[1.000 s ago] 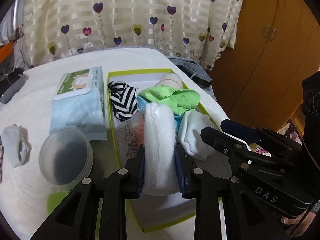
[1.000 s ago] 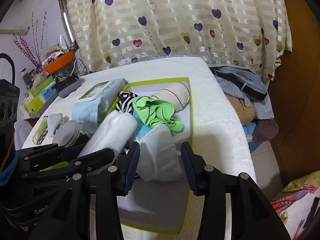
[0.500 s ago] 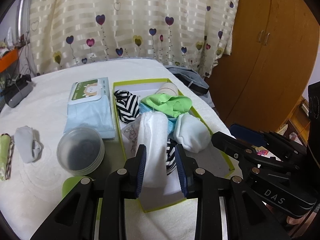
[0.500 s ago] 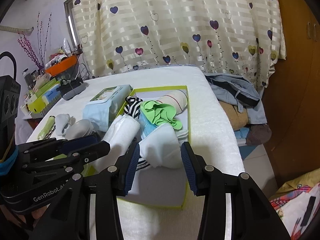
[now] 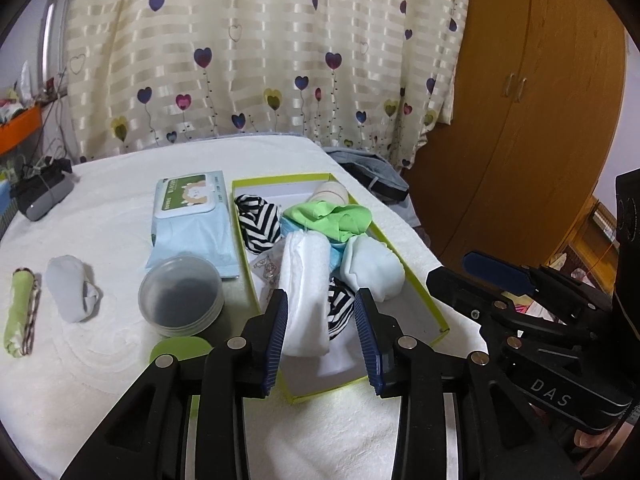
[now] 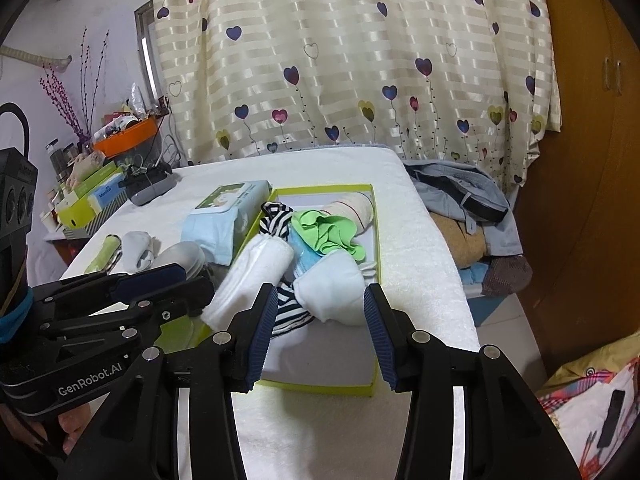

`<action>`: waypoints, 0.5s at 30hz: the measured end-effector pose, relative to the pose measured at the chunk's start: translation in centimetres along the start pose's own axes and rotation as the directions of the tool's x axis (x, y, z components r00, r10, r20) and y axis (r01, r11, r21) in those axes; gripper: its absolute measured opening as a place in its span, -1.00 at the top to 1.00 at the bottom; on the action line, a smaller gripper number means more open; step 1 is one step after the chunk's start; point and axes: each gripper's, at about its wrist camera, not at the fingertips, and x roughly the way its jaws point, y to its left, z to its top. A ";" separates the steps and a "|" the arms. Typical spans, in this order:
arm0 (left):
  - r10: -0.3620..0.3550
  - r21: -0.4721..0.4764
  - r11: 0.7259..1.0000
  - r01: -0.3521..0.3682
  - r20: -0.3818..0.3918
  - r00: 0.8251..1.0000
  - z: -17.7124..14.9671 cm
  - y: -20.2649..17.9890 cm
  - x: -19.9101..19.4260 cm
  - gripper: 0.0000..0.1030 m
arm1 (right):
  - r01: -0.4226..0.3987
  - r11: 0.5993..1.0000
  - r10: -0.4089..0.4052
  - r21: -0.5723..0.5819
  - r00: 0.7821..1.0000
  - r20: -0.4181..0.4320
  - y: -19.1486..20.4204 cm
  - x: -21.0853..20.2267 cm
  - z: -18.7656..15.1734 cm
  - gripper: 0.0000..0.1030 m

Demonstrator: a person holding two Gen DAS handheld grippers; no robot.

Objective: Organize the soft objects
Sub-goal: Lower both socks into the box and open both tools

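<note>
Soft white roll (image 5: 304, 280) lies in the green box (image 5: 420, 300), just past the left gripper (image 5: 322, 336); its jaws are wide apart, holding nothing. Right gripper (image 6: 320, 332) jaws gape too, empty, near the pale blue bundle (image 6: 332, 292).

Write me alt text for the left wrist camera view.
The left tongs stand open over a green-rimmed box on a white-covered table, around a white rolled cloth lying among striped, green and pale blue soft items. A wipes pack and a round plastic container sit left of the box.
</note>
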 end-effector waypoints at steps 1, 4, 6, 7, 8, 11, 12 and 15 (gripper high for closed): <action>-0.004 -0.003 1.000 0.004 0.002 1.000 -0.1 0.2 -0.3 0.35 | 0.002 1.000 -0.002 -0.001 1.000 0.002 0.2 -0.1 0.0 0.08; -0.013 -0.011 1.000 0.013 0.012 1.000 -0.1 0.7 -0.8 0.34 | 0.004 1.000 -0.004 -0.007 1.000 0.007 0.7 -0.4 0.1 0.02; -0.017 -0.018 1.000 0.017 0.017 1.000 -0.3 1.1 -1.1 0.34 | 0.005 1.000 -0.005 -0.012 1.000 0.009 1.2 -0.6 0.1 0.02; -0.020 -0.021 1.000 0.020 0.018 1.000 -0.3 1.3 -1.3 0.34 | 0.004 1.000 -0.004 -0.015 1.000 0.010 1.5 -0.7 0.1 0.02; -0.020 -0.024 0.999 0.021 0.019 1.000 -0.3 1.5 -1.3 0.34 | 0.002 1.000 -0.002 -0.019 1.000 0.012 1.7 -0.8 0.1 0.02; -0.021 -0.037 0.999 0.022 0.023 1.000 -0.4 2.3 -1.7 0.34 | -0.002 1.000 0.003 -0.031 1.000 0.016 2.5 -1.0 0.2 0.02; -0.021 -0.042 0.999 0.022 0.024 0.999 -0.5 2.5 -1.8 0.34 | -0.005 0.999 0.006 -0.035 1.000 0.019 2.7 -1.1 0.3 0.02; -0.016 -0.053 0.998 0.018 0.031 0.999 -0.7 3.2 -2.4 0.34 | -0.013 0.999 0.014 -0.048 1.000 0.021 3.6 -1.2 0.4 0.02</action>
